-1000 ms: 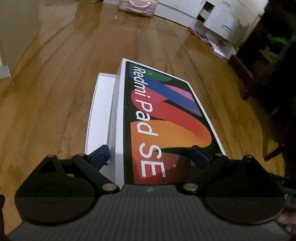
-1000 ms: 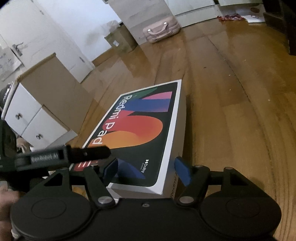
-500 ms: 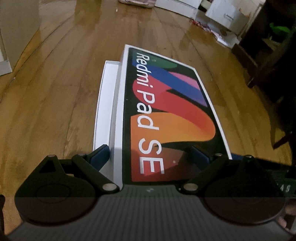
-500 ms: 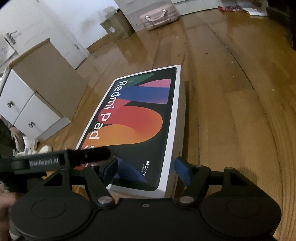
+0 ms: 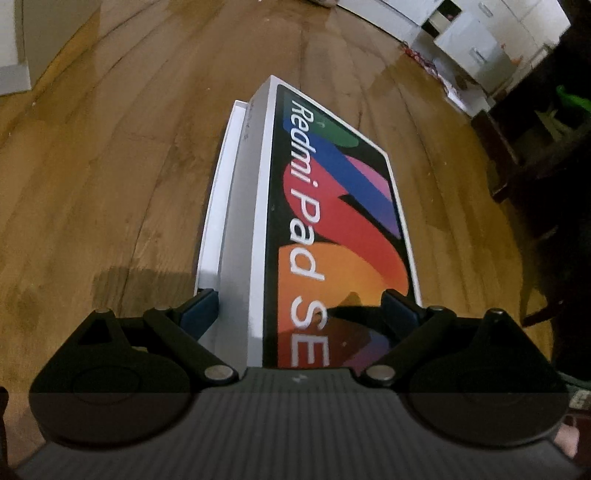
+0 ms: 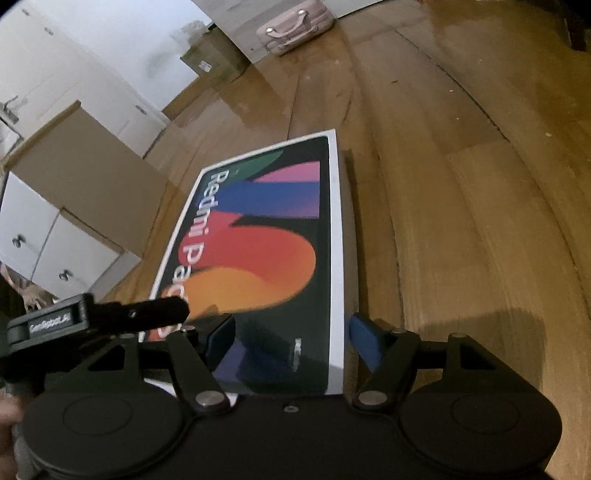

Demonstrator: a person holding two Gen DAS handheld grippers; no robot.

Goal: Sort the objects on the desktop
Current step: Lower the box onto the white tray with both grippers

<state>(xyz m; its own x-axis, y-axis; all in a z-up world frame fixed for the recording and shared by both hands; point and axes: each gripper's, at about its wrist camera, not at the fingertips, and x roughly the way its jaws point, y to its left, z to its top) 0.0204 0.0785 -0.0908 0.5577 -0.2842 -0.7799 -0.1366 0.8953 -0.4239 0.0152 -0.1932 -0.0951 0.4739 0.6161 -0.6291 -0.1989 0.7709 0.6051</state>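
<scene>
the box lid (image 5: 332,221), printed "redmi pad se" in white on a black panel with coloured shapes, sits over a white tray (image 5: 218,199) on the wooden floor (image 5: 110,166). in the left wrist view the lid is offset from the tray: a strip of the tray shows along the lid's left side, and the lid's pale side wall rises above it. whether the lid is fully seated cannot be told.

left hand-held gripper (image 5: 301,306): spread. its blue fingers (image 5: 199,308) straddle the near end of the box, the left one beside the tray edge and lid wall, the other over the printed top near the right border. firm contact on either side cannot be confirmed.

right hand-held gripper (image 6: 293,341): spread. its fingers (image 6: 364,341) bracket the near right corner of the lid, one over the dark printed panel, the other just outside the white right edge above the floor. contact cannot be told. the black body of the left device shows at the left of this view, over the lid's near left corner.

surroundings: white cabinet (image 6: 40,243) with a brown side panel to the left, cardboard carton (image 6: 207,62) and pink case (image 6: 295,26) farther back on the floor. dark furniture (image 5: 535,155) stands at the right of the left wrist view.
</scene>
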